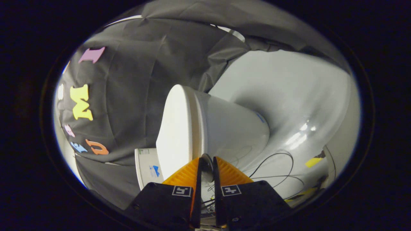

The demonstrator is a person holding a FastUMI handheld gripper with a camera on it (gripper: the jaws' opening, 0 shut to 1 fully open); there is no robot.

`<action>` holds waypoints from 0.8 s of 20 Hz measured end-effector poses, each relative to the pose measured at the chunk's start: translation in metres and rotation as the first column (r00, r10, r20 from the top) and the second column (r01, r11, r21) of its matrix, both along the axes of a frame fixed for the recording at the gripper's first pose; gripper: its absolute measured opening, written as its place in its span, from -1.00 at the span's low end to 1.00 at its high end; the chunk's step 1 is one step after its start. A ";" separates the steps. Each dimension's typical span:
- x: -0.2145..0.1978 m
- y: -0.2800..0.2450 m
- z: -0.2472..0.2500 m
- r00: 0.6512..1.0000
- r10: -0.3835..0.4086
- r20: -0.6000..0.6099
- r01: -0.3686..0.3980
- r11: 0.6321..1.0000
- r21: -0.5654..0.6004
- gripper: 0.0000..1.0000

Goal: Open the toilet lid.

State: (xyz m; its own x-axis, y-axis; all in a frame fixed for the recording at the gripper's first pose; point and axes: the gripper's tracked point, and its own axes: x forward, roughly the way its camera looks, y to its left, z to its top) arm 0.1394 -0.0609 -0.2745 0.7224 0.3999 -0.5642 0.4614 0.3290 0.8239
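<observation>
Item one, the gripper [207, 162]: we see its two fingers drawn close together, with only a narrow gap between them. A small dark rounded piece sits in that gap at the tips. We cannot tell whether both fingers press on it, nor what it is.

Item two, the toilet [234, 128]: white, standing on the pale glossy floor [289, 96] against the black cloth wall [135, 96]. The view is rolled sideways, so the toilet appears to lie on its side.

Item three, the toilet lid [175, 128]: closed flat on the seat, just ahead of the fingertips, its front edge nearest them.

Item four, loose black cables [273, 166] on the floor beside the toilet's base, with yellow tape [313, 162] further off.

Step in hand, by our judgement: the approach to the lid's front edge, lifting not yet begun. The next move calls for a hold or hook at that edge, then a swing about the rear hinge.

Hidden or unclear: the hinge and the seam at the fingertips. A pale box-like thing [147, 168] beyond the lid is partly cut off.
</observation>
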 end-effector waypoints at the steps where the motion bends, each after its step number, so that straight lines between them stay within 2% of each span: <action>1: 0.000 0.001 -0.001 1.000 0.010 0.002 -0.010 1.000 -0.021 -0.60; 5: -0.003 0.003 0.005 0.998 0.061 0.000 -0.060 0.993 -0.100 -0.67; 10: -0.005 0.006 0.016 0.997 0.068 -0.029 -0.072 0.987 -0.142 -0.77; 16: 0.003 0.011 0.063 0.993 0.118 0.030 -0.109 0.969 -0.221 -0.86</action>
